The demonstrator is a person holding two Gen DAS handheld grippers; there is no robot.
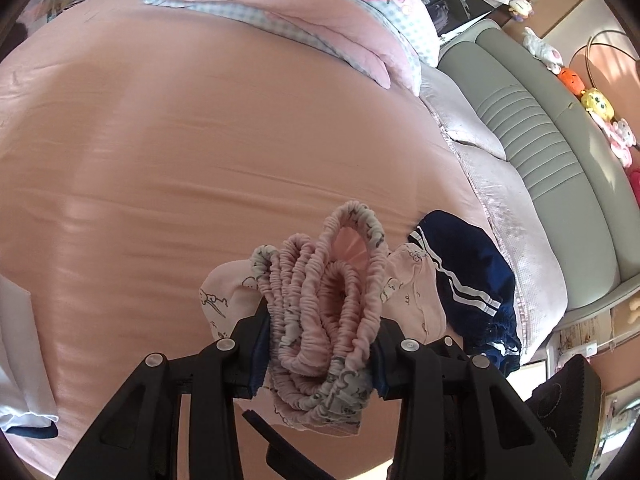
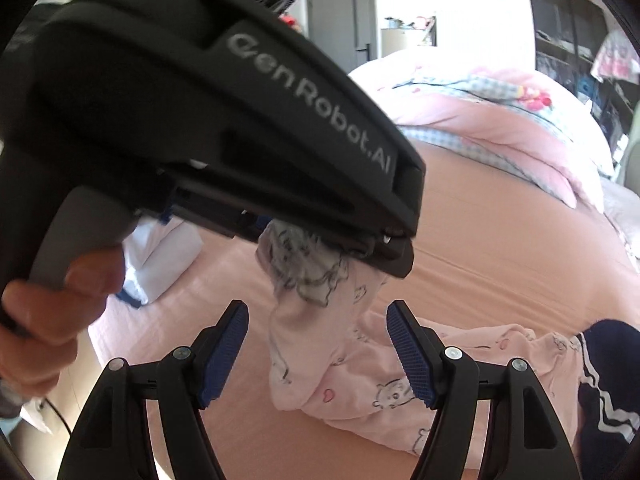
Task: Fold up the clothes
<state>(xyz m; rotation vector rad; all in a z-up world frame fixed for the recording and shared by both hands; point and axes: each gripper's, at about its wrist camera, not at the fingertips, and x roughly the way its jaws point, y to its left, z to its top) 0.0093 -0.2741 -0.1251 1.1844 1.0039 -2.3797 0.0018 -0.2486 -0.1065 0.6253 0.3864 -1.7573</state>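
My left gripper (image 1: 320,320) is shut on the bunched elastic waistband of pink printed children's trousers (image 1: 320,280), lifted off the peach bed sheet (image 1: 200,140). In the right wrist view the trousers (image 2: 340,360) hang from that gripper's black body, and their lower part trails on the sheet. My right gripper (image 2: 316,308) stands open just in front of the hanging cloth, and its blue pads (image 2: 408,352) touch nothing. A person's hand (image 2: 48,320) holds the left gripper's handle.
A navy garment with white stripes (image 1: 468,264) lies right beside the trousers. A folded white garment (image 1: 16,360) sits at the left edge of the bed. A pink quilt (image 1: 280,8) is piled at the far end. A grey headboard (image 1: 540,140) and plush toys (image 1: 596,104) are on the right.
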